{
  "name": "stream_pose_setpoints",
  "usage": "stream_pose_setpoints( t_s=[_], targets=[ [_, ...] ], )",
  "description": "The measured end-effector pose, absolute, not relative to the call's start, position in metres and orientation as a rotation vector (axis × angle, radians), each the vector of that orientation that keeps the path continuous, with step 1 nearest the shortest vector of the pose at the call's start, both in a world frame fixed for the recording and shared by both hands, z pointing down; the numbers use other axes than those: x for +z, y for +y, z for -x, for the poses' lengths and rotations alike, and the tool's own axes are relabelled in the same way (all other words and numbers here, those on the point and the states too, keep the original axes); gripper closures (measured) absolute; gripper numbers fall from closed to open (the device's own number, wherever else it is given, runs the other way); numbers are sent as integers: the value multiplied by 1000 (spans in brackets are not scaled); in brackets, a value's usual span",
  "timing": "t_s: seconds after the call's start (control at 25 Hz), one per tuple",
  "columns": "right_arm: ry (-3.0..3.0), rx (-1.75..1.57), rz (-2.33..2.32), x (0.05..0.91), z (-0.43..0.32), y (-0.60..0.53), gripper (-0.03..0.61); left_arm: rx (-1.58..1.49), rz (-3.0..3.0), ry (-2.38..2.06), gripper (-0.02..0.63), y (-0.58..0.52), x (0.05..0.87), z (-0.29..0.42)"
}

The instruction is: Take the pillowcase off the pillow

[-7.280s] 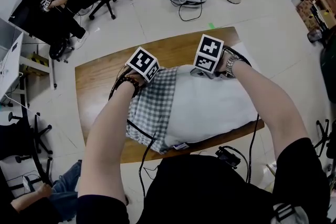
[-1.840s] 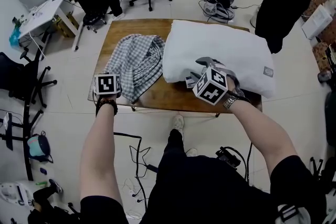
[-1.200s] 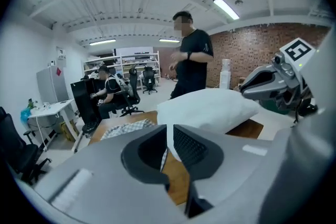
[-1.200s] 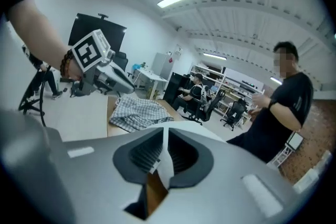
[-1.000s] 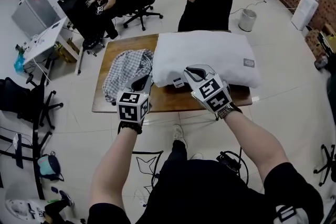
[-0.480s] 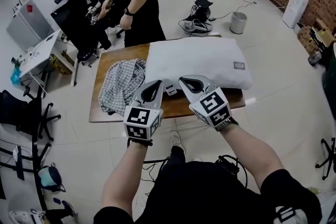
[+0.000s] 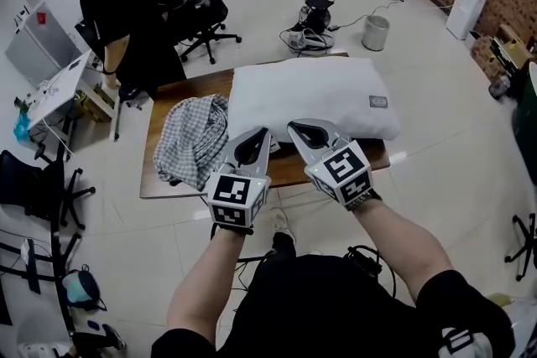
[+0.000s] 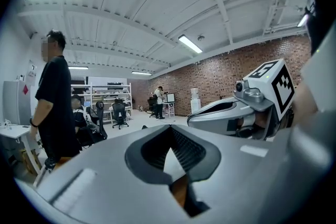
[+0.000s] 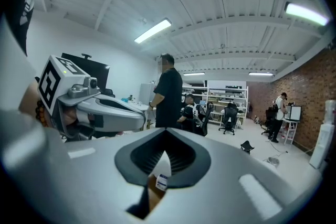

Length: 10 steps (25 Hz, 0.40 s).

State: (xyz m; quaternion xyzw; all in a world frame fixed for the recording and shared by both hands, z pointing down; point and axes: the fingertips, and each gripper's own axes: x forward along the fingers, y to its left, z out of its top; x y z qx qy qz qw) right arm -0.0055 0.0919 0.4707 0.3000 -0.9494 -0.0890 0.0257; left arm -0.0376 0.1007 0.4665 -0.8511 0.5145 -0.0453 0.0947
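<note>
The bare white pillow (image 7: pixel 310 95) lies on the wooden table (image 7: pixel 159 180), covering its right part. The checked pillowcase (image 7: pixel 195 137) lies crumpled on the table's left part, beside the pillow. Both grippers hover side by side at the table's near edge, pointing level and away from me. My left gripper (image 7: pixel 263 132) is shut with nothing in it, and so is my right gripper (image 7: pixel 293 128). In the left gripper view the shut jaws (image 8: pixel 170 128) hold nothing and the right gripper (image 8: pixel 231 113) shows alongside. The right gripper view shows its shut, empty tips (image 9: pixel 166 132) and the left gripper (image 9: pixel 105 110).
A person in black (image 7: pixel 105 8) stands at the table's far left corner. Office chairs (image 7: pixel 193 21) and a white desk (image 7: pixel 50 84) stand to the left. A bin (image 7: pixel 375 31) and a bag with cables (image 7: pixel 309 21) sit on the floor beyond the table.
Both grippers have risen and drawn together in front of me, off the pillow's near edge. The person in black has walked from behind the table to its left.
</note>
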Motion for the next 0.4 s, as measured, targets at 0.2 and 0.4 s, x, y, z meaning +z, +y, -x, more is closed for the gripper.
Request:
stream_pose_setpoints(
  t_s=[0.2, 0.4],
  targets=[
    [-2933, -274, -932, 473, 5, 92, 578, -142, 2525, 1518, 611, 98, 466, 33],
    [-2938, -278, -939, 472, 5, 89, 578, -155, 2521, 1522, 611, 94, 469, 34]
  ],
)
